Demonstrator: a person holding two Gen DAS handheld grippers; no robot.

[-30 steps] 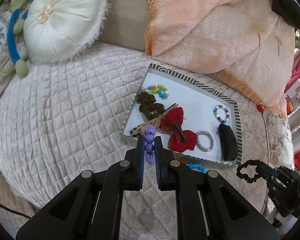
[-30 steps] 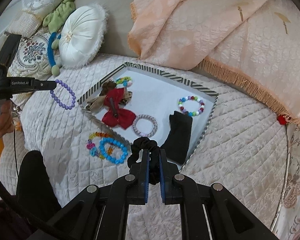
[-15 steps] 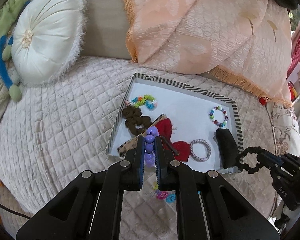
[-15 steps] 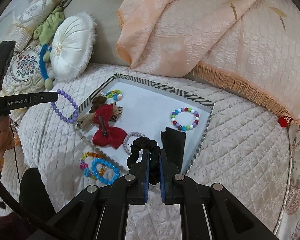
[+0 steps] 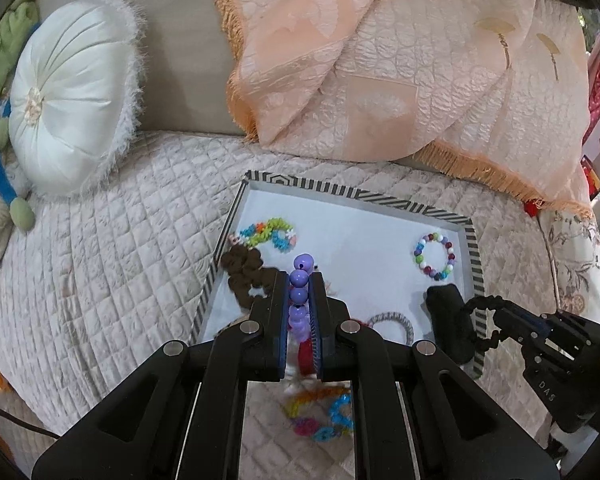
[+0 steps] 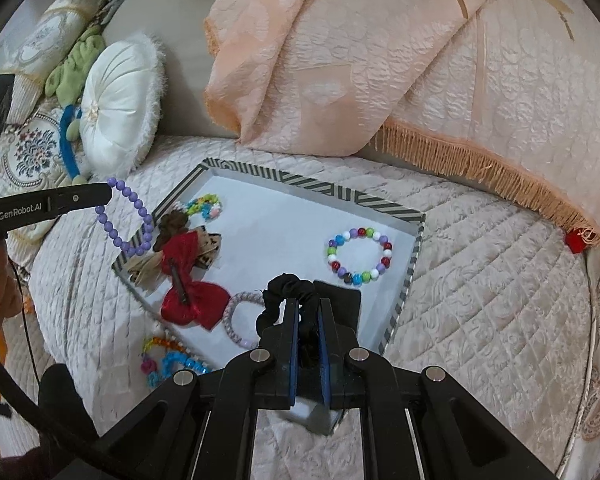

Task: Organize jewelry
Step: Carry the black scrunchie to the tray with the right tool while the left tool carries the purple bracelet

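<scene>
A white tray with a striped rim (image 5: pixel 364 194) (image 6: pixel 312 188) lies on the quilted bed. In it are a multicolour bead bracelet (image 6: pixel 358 255), a red bow (image 6: pixel 188 280), a brown scrunchie (image 5: pixel 246 276), a colourful flower bracelet (image 5: pixel 268 234), a grey-pink hair tie (image 6: pixel 236 318) and a black cloth piece (image 5: pixel 448 320). My left gripper (image 5: pixel 300 284) is shut on a purple bead bracelet (image 6: pixel 128 220), held above the tray's left rim. My right gripper (image 6: pixel 308 316) is shut on a black scrunchie (image 6: pixel 288 290) above the tray's near edge.
Colourful bracelets (image 6: pixel 172 358) (image 5: pixel 324 412) lie on the quilt just outside the tray's near-left edge. A round white cushion (image 5: pixel 68 104) sits at the back left. A peach fringed blanket (image 6: pixel 380 60) hangs behind the tray.
Both grippers have moved forward toward the tray, each still holding its item. The tray looks larger and closer in both views.
</scene>
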